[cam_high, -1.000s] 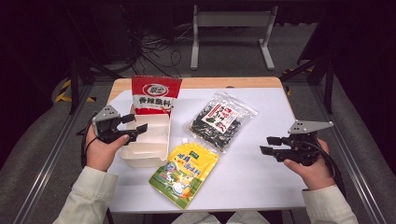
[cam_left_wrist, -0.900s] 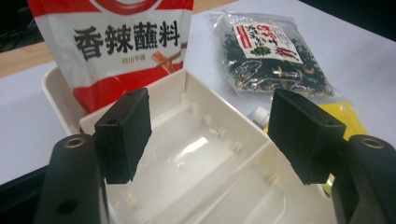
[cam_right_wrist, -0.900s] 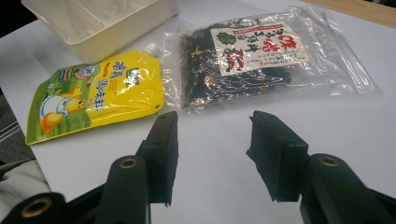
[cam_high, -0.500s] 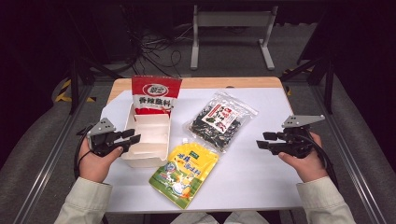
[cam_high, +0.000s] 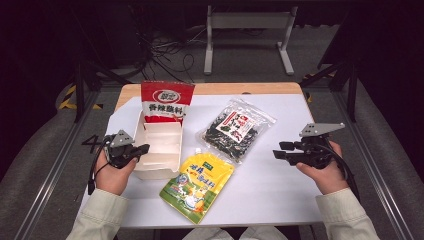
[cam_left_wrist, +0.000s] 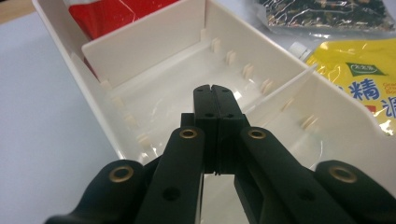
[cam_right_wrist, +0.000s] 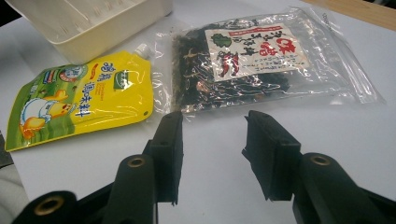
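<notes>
My left gripper (cam_high: 145, 148) (cam_left_wrist: 212, 88) hangs over the near left end of a white divided tray (cam_high: 161, 166) (cam_left_wrist: 140, 51). Its jaws have just closed and now stand shut, with nothing between them. A red packet (cam_high: 166, 102) (cam_left_wrist: 116, 14) stands upright in the tray's far compartment. At the table's right side my right gripper (cam_high: 277, 150) (cam_right_wrist: 212, 116) is open and points left at a clear bag of dark dried food (cam_high: 235, 129) (cam_right_wrist: 252, 60). Its jaws have just closed a little; nothing lies between them. A yellow spouted pouch (cam_high: 197, 182) (cam_right_wrist: 79, 102) lies flat near the front.
The white table (cam_high: 270, 195) has bare room at the front right, between the pouch and my right hand. Metal rails run along both sides of the table. Cables and a stand sit on the floor behind.
My left hand has sunk toward the tray's near left edge and its jaws have gone from open to shut. The right hand has hardly moved; its jaws have narrowed slightly.
</notes>
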